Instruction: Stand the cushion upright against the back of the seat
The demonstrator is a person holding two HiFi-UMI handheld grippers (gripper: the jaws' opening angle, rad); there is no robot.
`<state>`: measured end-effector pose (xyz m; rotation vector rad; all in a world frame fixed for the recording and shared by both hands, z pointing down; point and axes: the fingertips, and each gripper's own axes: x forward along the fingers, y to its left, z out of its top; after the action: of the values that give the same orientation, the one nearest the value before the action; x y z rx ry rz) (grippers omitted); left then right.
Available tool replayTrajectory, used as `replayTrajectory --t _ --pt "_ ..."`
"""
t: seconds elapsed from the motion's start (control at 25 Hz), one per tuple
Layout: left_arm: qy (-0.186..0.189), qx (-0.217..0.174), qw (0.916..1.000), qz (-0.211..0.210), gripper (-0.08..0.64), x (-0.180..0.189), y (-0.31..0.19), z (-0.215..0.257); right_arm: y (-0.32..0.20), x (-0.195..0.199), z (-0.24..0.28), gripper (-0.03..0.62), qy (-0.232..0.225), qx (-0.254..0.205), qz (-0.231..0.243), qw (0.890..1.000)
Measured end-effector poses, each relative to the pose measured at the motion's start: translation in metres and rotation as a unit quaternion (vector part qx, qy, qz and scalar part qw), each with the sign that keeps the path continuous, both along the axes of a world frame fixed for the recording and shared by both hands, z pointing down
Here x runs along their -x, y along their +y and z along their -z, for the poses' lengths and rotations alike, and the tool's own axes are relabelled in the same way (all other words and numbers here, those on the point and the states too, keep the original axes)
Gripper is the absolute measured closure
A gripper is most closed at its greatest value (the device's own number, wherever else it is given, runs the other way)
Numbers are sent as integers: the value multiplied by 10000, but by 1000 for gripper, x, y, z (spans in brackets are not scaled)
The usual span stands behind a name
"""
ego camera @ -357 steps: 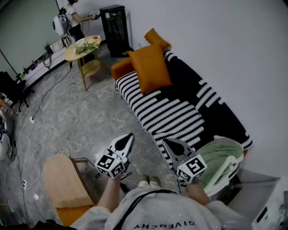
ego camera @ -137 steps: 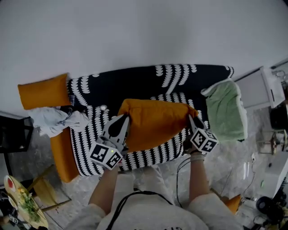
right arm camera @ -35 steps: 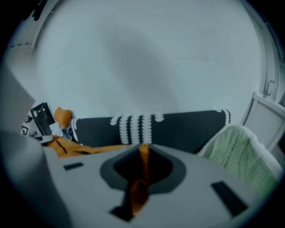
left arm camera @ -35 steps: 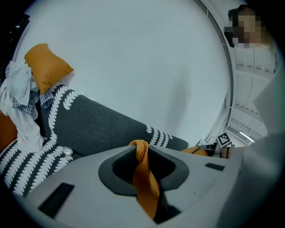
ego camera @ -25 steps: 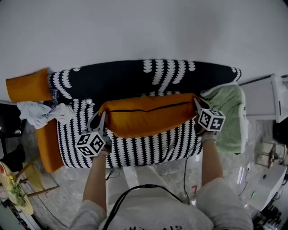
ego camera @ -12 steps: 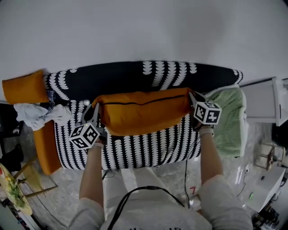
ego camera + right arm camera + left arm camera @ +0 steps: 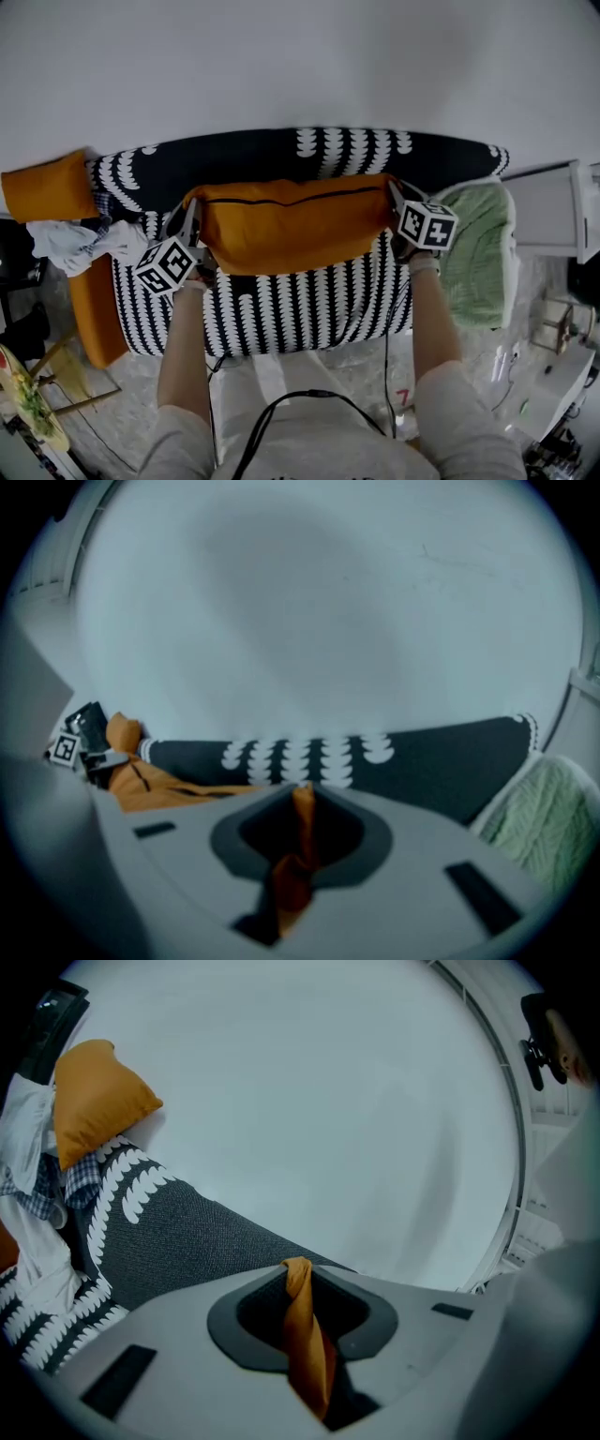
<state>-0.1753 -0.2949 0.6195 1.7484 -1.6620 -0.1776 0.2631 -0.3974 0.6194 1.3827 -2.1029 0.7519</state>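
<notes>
Against a plain white wall (image 7: 300,56) stands the black-and-white patterned sofa (image 7: 309,300). We hold the orange cushion (image 7: 291,225) lengthwise over the seat, close in front of the backrest (image 7: 262,159). Our left gripper (image 7: 190,223) pinches its left corner and our right gripper (image 7: 396,195) its right corner, both clamped on orange fabric. Another orange cushion (image 7: 45,186) sits at the sofa's left end.

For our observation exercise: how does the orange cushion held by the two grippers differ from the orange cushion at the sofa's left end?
The held cushion is pinched at its ends by the left gripper and right gripper; the end cushion is untouched. The held cushion spans the middle of the sofa before the backrest; the end cushion lies beyond the crumpled clothes. Both are orange.
</notes>
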Motion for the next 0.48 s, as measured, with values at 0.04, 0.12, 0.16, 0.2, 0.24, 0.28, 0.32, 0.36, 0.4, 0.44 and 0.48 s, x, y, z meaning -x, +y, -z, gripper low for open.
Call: replayTrajectory --t 0.04,0.12,0.16,0.2,0.24,0.28,0.32,0.36,0.4,0.44,0.48 --pt "52 0 10000 29 476 2 -3 -1 -2 1 -1 537 -11 -2 -24 10000" --pt "100 -21 9999 83 476 5 -8 -1 -5 3 -2 537 -32 -17 -59 10000" --pt "93 -44 9999 90 476 6 -10 0 -7 3 -2 537 -44 -27 -75 10000" --pt "83 -70 9999 87 476 7 -13 2 -8 3 -1 537 -64 -37 -98 9999" --pt "75 -91 9999 81 476 7 -16 4 -9 3 -1 537 -94 -48 -128 9999" --pt "76 -106 9999 75 476 7 -19 5 -10 2 0 537 -126 -62 -164 9998" --pt "85 -118 9999 70 476 8 -22 6 -12 1 1 537 -150 -78 -201 9997" --pt "94 -126 9999 63 476 8 -25 7 -13 0 1 537 -166 -96 -235 9995" --pt "103 -135 9998 57 476 8 -27 7 -14 0 1 537 -177 -116 -263 9994" --pt "123 -154 9998 55 476 8 -28 8 -15 0 1 537 -183 -138 -284 9993" --pt "161 -186 9997 62 476 9 -29 7 -16 0 0 537 -185 -160 -296 9993"
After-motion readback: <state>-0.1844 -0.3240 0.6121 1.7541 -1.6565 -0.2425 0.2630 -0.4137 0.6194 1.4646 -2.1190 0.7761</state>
